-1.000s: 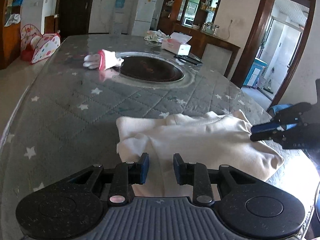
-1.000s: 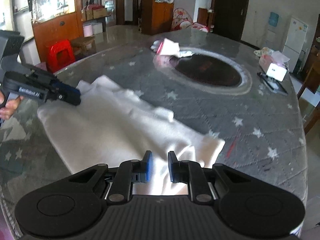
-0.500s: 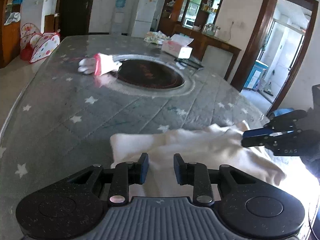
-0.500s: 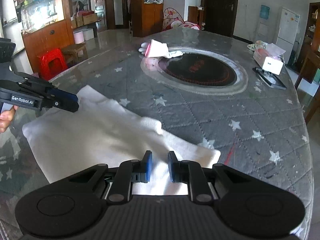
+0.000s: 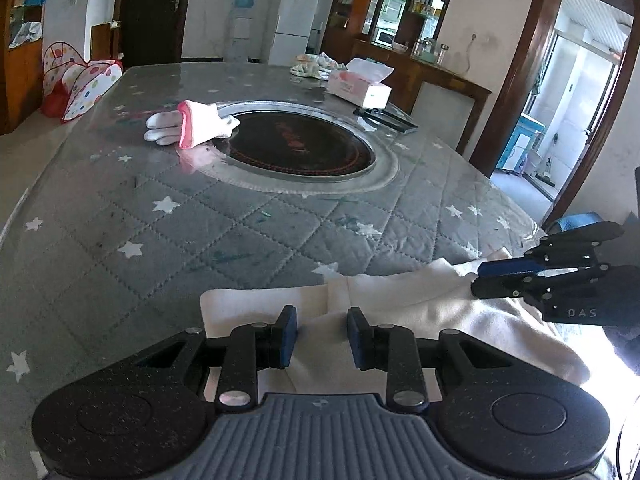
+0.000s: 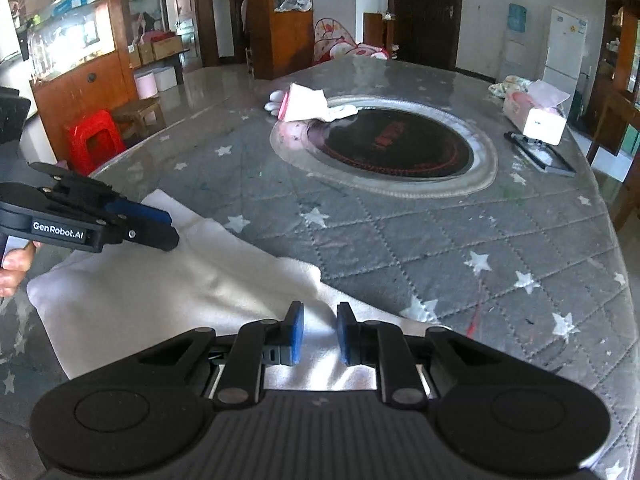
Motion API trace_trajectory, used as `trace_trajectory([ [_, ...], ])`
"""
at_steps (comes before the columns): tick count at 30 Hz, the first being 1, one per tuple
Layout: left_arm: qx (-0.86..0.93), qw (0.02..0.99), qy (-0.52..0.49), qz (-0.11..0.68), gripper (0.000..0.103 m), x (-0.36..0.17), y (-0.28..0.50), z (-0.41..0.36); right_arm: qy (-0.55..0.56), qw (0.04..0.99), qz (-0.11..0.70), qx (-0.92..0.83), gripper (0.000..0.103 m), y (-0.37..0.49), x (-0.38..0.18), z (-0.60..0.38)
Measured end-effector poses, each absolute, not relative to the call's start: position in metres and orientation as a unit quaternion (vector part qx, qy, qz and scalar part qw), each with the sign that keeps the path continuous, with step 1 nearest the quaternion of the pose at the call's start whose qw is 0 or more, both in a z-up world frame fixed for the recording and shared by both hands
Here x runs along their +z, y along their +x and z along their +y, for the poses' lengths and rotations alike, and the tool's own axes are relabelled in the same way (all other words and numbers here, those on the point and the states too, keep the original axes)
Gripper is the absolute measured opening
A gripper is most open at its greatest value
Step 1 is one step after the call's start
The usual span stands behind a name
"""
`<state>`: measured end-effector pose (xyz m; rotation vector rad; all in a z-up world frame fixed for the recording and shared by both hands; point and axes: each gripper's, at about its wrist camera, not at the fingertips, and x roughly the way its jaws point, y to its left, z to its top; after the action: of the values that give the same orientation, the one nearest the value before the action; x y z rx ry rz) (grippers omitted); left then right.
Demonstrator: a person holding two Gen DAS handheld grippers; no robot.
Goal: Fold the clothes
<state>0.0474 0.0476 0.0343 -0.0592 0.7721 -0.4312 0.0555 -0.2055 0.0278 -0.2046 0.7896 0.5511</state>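
Note:
A white garment [image 5: 420, 312] lies in folds on the near part of the quilted grey table [image 5: 240, 240]. My left gripper [image 5: 322, 334] is shut on a raised ridge of this cloth that runs up between its blue pads. In the right wrist view, the left gripper [image 6: 170, 226] holds the garment's [image 6: 160, 300] far left corner, lifted a little. My right gripper [image 6: 320, 334] is shut on another ridge of the same cloth near its right edge. From the left wrist view, the right gripper [image 5: 478, 278] pinches the cloth's right end.
A dark round hotplate [image 5: 296, 146] with a metal ring sits mid-table, and a pink-cuffed white glove [image 5: 192, 128] lies at its rim. A tissue box [image 5: 360, 86] and a flat dark tray [image 5: 384, 118] lie farther back. A red stool [image 6: 96, 144] stands beside the table.
Both grippers have drawn back toward the near table edge, and the white garment has slid with them, away from the hotplate. The jaws have kept their grip.

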Motion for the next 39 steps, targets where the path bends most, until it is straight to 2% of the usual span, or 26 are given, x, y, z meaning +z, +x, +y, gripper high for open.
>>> trace_trajectory([
  [4,-0.204,0.906,-0.036,0.369,0.039,0.040,0.040,0.049,-0.091,0.886,0.371,0.263,0.021,0.047,0.035,-0.207],
  [8,-0.198,0.910,-0.042,0.363,0.047,0.047,0.026,0.051,-0.086,0.888,0.367,0.265,0.034,0.035,0.038,-0.205],
  [11,-0.192,0.912,-0.045,0.360,0.056,0.051,0.015,0.052,-0.089,0.885,0.366,0.272,0.037,0.025,0.039,-0.202],
  [14,-0.189,0.913,-0.046,0.360,0.058,0.052,0.002,0.052,-0.095,0.882,0.365,0.282,0.044,0.012,0.041,-0.197],
  [28,-0.150,0.917,-0.036,0.368,0.065,0.040,-0.047,0.062,-0.150,0.870,0.360,0.303,0.054,-0.035,0.033,-0.182],
  [39,-0.132,0.921,-0.041,0.365,0.089,0.048,-0.063,0.052,-0.123,0.880,0.355,0.292,0.063,-0.046,0.035,-0.188],
])
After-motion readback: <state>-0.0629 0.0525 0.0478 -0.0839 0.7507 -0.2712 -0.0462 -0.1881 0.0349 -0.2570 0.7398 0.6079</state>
